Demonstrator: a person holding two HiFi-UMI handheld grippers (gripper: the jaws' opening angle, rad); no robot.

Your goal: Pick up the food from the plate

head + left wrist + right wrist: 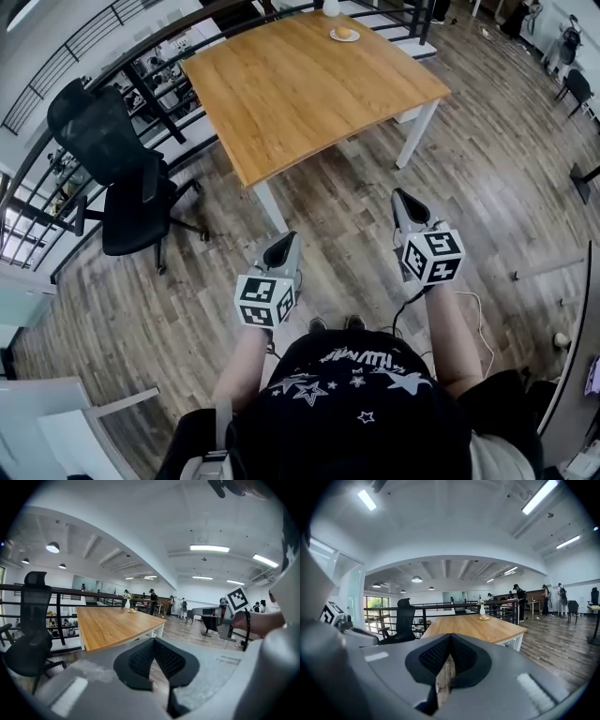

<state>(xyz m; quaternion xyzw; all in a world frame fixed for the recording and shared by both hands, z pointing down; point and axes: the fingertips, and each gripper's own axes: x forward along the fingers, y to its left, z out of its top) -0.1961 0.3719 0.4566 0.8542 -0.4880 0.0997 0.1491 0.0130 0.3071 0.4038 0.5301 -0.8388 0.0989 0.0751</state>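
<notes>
Above the plank floor, short of the table, the left gripper (284, 240) and right gripper (401, 195) both have their black, mesh-textured pads (140, 657) pressed together, pinching nothing. The food (343, 31), a small rounded tan lump, sits on a round white plate (355, 37) at the far edge of the smooth wooden table (309, 89), beside a white vase (330, 7). It is too small to tell its long axis.
</notes>
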